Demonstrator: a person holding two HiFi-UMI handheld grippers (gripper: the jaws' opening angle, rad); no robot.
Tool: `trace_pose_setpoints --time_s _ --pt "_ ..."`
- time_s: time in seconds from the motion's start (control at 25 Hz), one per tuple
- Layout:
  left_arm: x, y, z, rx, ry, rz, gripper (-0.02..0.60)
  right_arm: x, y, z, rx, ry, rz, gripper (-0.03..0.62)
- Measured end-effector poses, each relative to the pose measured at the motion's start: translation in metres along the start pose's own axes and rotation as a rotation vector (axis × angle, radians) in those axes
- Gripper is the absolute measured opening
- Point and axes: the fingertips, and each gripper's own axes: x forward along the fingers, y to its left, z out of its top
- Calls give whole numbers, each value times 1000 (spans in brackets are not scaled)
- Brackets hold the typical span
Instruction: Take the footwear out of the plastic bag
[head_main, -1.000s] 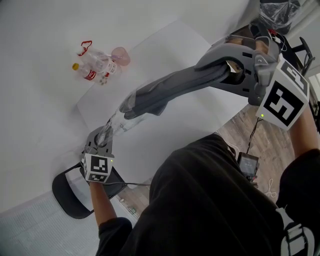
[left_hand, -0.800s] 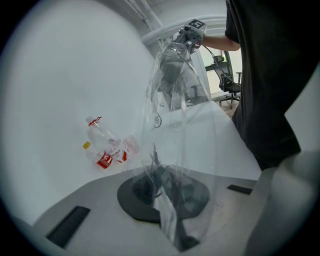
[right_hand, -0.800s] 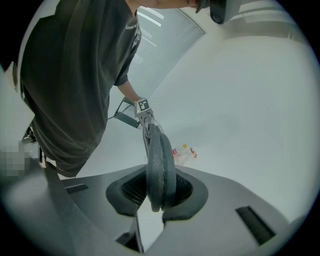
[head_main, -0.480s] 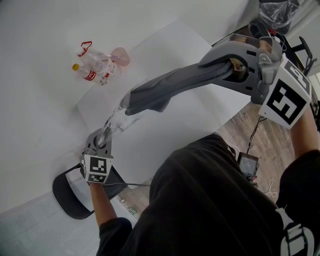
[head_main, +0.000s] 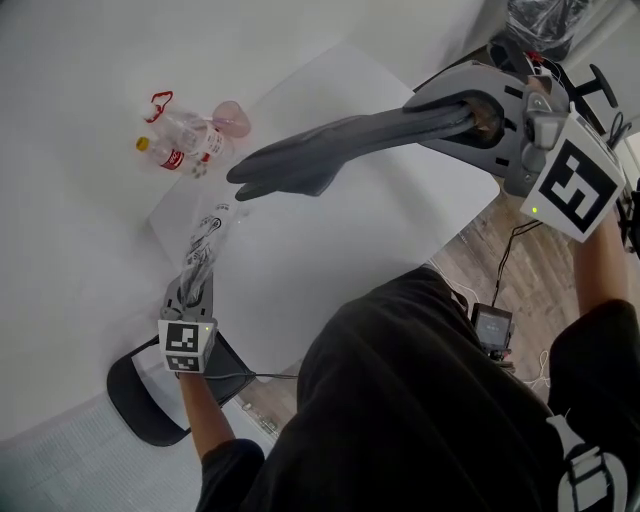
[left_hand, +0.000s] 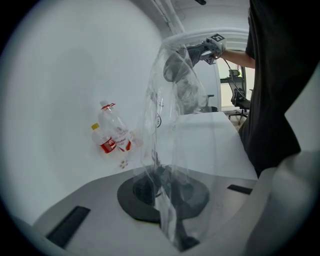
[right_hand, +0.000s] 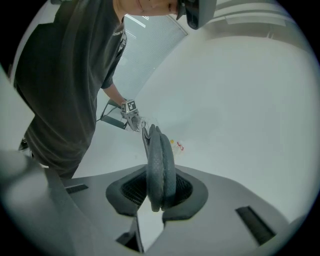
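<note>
A pair of grey socks (head_main: 330, 150) stretches out level over the white table (head_main: 340, 250), fully clear of the bag. My right gripper (head_main: 480, 115) is shut on their cuff end at the upper right; in the right gripper view the socks (right_hand: 160, 165) stand folded between the pads of that gripper (right_hand: 157, 200). My left gripper (head_main: 195, 285) at the table's left edge is shut on the clear plastic bag (head_main: 205, 235), which hangs slack and empty. In the left gripper view the bag (left_hand: 170, 130) rises from the gripper (left_hand: 162, 192), with the socks (left_hand: 175, 67) seen through it.
Plastic bottles with red labels and a pink cup (head_main: 190, 140) lie on the floor beyond the table's far left corner. A dark chair (head_main: 135, 390) stands below my left hand. Cables and a device (head_main: 492, 328) lie on the wooden floor at right.
The socks have slid out of the bag's mouth as my right gripper drew up and to the right. The bag, taut before, has gone slack above the left gripper.
</note>
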Motion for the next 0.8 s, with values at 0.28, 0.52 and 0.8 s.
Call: trace_pose_setpoints --time_s 0.28,0.52,0.8 --pt "2 20 6 -157 -58 86 25 -4 -20 -17 177 -62 -203 80" --pt "-4 25 25 -279 -71 253 25 0 -25 -20 324 -144 -445 81" --pt "21 -5 21 -389 -42 289 25 34 14 -58 539 -76 -520 81"
